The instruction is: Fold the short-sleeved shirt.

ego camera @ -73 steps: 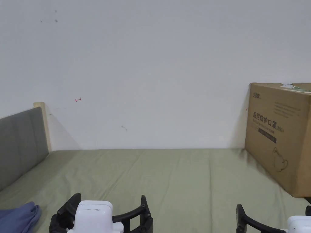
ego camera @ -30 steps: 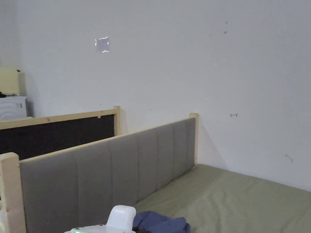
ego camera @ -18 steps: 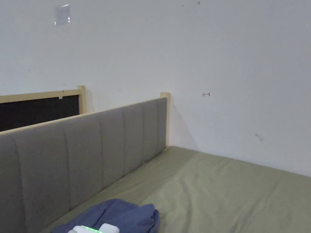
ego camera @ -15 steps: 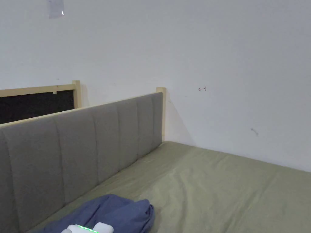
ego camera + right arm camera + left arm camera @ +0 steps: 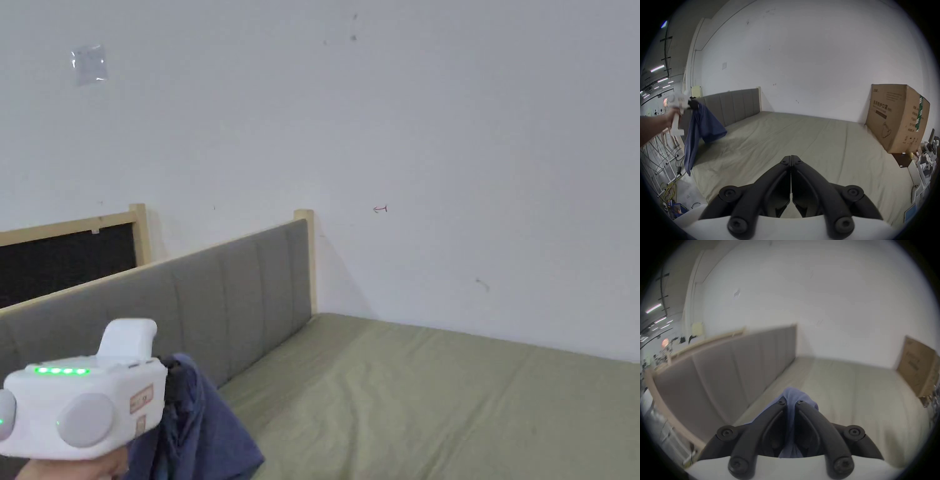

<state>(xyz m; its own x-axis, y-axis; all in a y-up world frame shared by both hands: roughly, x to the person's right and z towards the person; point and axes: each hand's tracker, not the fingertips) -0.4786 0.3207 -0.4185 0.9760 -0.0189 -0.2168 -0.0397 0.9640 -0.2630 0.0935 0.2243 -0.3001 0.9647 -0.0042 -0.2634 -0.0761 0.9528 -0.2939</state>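
Two jaws of my left gripper were clamped on a bunch of the crumpled blue short-sleeved shirt, which hung in the air beside the grey padded headboard, above the olive-green bed sheet. My right gripper was fully closed, empty, over the sheet.

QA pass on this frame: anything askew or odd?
The blue shirt hangs bunched from the left gripper, its jaws shut on a wad of cloth, the lower end draping off the bed edge. The right gripper is shut and empty. Nothing looks damaged.
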